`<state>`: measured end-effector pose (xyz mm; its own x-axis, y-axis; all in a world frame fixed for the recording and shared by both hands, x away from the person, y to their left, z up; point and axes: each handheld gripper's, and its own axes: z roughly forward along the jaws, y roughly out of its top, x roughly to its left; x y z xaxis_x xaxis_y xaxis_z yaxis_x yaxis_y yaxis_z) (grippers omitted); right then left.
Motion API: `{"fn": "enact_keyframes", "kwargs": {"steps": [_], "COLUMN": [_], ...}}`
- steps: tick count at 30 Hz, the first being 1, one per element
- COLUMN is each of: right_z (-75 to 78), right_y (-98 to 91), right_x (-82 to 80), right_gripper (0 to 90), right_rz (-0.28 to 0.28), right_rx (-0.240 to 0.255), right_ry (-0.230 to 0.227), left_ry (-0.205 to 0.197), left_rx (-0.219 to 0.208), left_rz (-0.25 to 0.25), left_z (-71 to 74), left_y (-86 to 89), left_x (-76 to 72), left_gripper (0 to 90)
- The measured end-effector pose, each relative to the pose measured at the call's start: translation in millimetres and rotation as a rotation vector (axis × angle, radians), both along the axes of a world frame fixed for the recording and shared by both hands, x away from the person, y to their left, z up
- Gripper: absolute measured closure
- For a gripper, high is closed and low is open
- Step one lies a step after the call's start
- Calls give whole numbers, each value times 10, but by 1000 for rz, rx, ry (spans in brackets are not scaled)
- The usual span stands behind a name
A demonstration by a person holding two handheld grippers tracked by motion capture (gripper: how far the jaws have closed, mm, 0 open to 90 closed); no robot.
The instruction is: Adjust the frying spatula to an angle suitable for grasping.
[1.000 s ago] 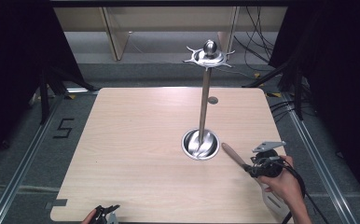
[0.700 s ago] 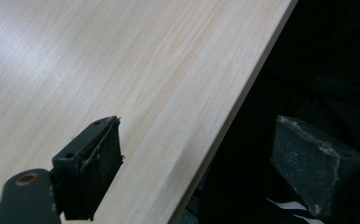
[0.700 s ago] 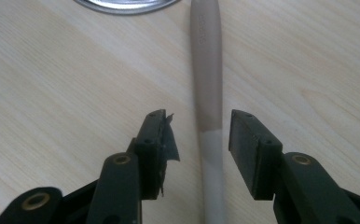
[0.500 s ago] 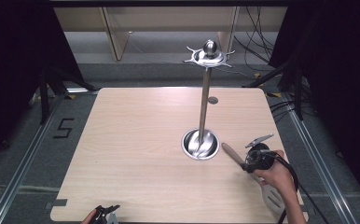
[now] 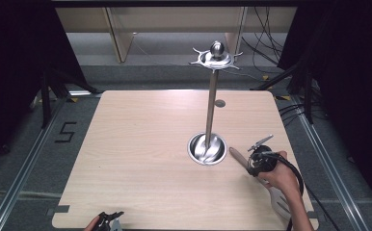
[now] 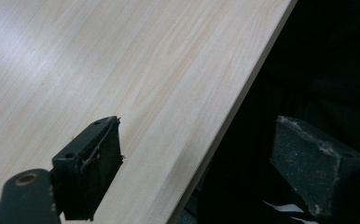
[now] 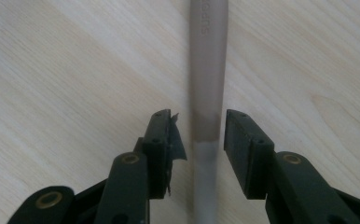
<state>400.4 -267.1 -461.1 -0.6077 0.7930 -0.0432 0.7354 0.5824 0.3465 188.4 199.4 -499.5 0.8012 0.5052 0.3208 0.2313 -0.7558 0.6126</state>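
- On the wooden table (image 5: 140, 159), a spatula (image 5: 242, 161) lies near the right edge, its brown handle pointing toward the stand's round base (image 5: 207, 149) and its pale slotted blade (image 5: 279, 202) toward the near edge.
- The right gripper (image 7: 197, 135) straddles the handle: in the right gripper view the jaws stand a little apart on either side of it, with a narrow gap showing at each pad, so they have no grip on it.
- The left gripper (image 6: 197, 168) hangs wide open and empty over the table's near edge, one jaw above the wood, the other over the dark drop beyond.
- The person's right hand (image 5: 283, 175) covers the spatula's middle; lettering on the handle is too blurred to read.
- A tall metal stand (image 5: 212, 101) with a hooked crown rises just left of the spatula's handle end.
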Motion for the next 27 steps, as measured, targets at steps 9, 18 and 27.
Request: {"fn": "enact_keyframes", "kwargs": {"steps": [9,18,27], "right_z": [-65,-48,-90], "right_y": [2,-14,-27], "right_x": [138,179,251], "right_gripper": [638,655,658], "right_rz": [4,-3,29], "right_rx": [-2,7,-46], "right_ry": [48,89,155], "left_ry": [-1,-8,-5], "left_rx": [1,6,5], "left_rz": [1,-1,-1], "left_z": [-2,10,4], "left_y": [-1,0,-1], "left_x": [-2,-8,-5], "left_gripper": [152,152,152]}}
